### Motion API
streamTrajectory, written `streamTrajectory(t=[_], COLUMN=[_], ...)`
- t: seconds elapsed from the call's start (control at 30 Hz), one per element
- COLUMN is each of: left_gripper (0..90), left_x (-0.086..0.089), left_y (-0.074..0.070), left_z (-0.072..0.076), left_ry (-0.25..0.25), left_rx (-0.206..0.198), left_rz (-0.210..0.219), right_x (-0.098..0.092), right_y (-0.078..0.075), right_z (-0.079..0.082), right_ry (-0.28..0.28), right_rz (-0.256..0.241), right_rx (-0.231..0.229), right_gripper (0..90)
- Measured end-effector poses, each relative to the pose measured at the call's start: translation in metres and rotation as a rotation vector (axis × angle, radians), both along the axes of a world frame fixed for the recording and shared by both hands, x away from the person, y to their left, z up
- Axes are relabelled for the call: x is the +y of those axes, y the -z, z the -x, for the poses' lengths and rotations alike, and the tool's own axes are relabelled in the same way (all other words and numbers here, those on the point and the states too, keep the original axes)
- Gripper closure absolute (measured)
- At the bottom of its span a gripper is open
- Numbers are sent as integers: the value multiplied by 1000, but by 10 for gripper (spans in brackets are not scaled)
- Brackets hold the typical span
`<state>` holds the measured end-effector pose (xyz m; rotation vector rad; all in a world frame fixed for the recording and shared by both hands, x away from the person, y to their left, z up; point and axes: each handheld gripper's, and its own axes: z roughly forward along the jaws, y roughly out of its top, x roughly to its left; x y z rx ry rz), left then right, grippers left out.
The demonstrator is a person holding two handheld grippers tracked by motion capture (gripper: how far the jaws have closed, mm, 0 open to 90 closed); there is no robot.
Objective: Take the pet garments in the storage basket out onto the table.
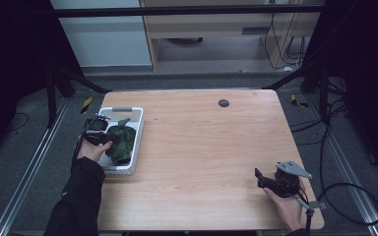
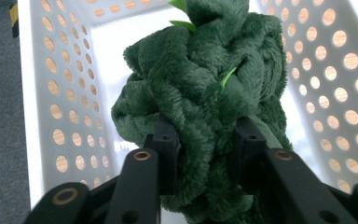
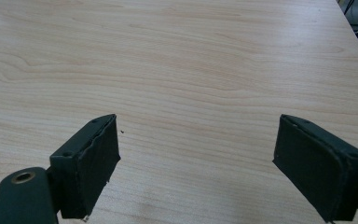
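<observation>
A dark green plush toy [image 1: 120, 142] sits in the white perforated basket [image 1: 137, 142] at the table's left edge. My left gripper [image 1: 109, 143] is shut on the toy; in the left gripper view its black jaws press into the fuzzy green plush toy [image 2: 205, 84] from both sides, with small bright green bits at the top, and the basket's holed wall [image 2: 70, 93] stands behind it. My right gripper [image 1: 260, 178] rests near the table's front right corner, open. Its pads [image 3: 91, 163] stand wide apart over bare wood.
A small dark round disc [image 1: 223, 103] sits near the table's far edge. The wooden table top [image 1: 206, 147] spreads between the two grippers. Cables [image 1: 344, 196] lie on the floor to the right.
</observation>
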<state>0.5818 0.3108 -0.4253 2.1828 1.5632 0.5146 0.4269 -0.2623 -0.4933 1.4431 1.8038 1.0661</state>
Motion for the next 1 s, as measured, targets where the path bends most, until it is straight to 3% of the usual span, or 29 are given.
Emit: streamTrajectory(t=[0.2, 0.5, 1.0], left_gripper=[720, 737, 737], left_x=[-1, 2, 11], left_y=[-3, -14, -63], left_z=[2, 10, 33], left_ry=[0, -1, 35], left_rx=[-11, -54, -190], left_rz=[-9, 16, 35], right_x=[0, -1, -1], right_y=[0, 0, -1], right_z=[0, 0, 1], right_ry=[0, 1, 4], right_rz=[2, 2, 1], right_rx=[0, -1, -5], right_gripper=[139, 140, 139])
